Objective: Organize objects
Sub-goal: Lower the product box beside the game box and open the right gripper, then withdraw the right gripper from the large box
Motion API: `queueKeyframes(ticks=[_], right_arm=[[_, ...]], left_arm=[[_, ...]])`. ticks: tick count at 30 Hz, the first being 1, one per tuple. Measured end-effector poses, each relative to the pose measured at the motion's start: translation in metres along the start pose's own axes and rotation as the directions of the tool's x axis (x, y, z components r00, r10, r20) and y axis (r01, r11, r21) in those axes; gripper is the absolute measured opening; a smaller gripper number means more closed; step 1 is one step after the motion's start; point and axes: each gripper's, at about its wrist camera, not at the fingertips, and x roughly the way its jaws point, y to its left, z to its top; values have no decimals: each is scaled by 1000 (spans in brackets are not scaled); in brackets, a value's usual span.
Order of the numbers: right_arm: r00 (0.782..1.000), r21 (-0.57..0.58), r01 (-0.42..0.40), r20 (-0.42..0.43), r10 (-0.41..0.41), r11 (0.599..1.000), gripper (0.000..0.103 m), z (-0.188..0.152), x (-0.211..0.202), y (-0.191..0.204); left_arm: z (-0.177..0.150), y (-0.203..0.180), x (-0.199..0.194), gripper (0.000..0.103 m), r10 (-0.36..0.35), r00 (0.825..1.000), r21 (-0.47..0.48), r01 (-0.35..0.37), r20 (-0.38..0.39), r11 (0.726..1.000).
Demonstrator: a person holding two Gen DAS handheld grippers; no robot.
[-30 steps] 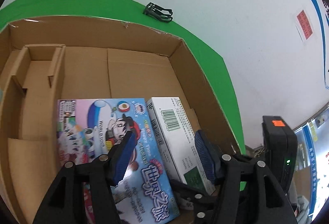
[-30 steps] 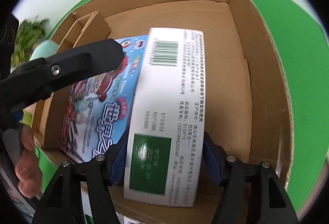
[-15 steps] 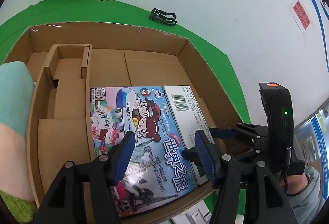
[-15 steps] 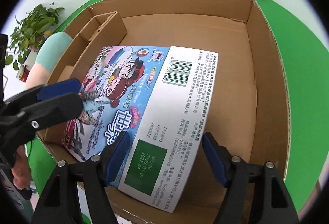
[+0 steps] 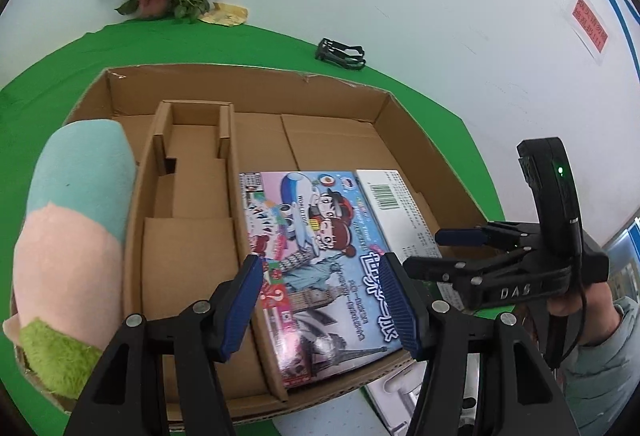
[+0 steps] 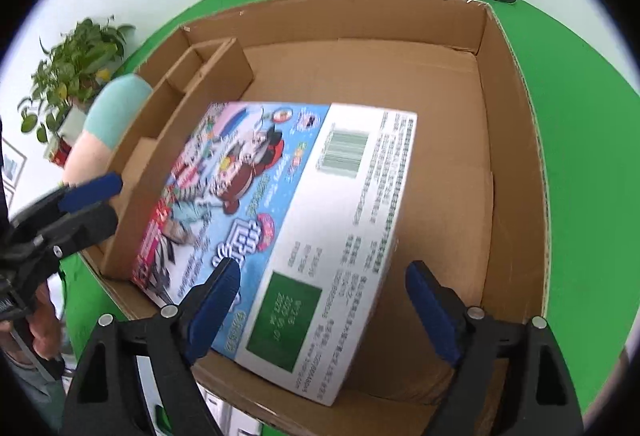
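Colourful cartoon-printed game box (image 6: pixel 280 212): lying in the brown cardboard carton (image 6: pixel 512 140) beside its divider, released as the right gripper (image 6: pixel 320 308) jaws just spread clear; left gripper (image 5: pixel 320 304) half-open, empty, placement seemingly done.

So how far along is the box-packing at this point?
Done: the colourful cartoon game box lies in the brown cardboard carton, beside its cardboard divider. In hand: nothing; the right gripper has just been opening, its pads clear of the game box, and the left gripper is open and empty. Left: the pastel plush toy sits outside the carton's left wall.
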Motion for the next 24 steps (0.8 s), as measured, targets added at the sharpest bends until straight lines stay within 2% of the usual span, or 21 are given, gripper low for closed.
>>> queueKeyframes(ticks=[6,10,13,17,24], right_arm=[[999,19,0,36,-1,1000,85,19,5,-4],[1000,23,-20,13,20,1000,85,32,14,-6],[1000,17,-4,-3,4,1000,85,38,21,-7],[1000,18,-14,-4,14,1000,84,35,21,-7],[999,-25,30,-10,-30,999,84,26,18,1]], left_arm=[[-7,10,1,59,25,1000,-26,-26,-18,999],[-14,13,12,59,16,998,-58,-19,-56,998],[-19,14,16,59,9,997,-66,-14,-73,998],[-22,10,15,59,28,998,-46,-31,-64,998],[-24,-4,1,59,91,996,4,-91,-17,996]])
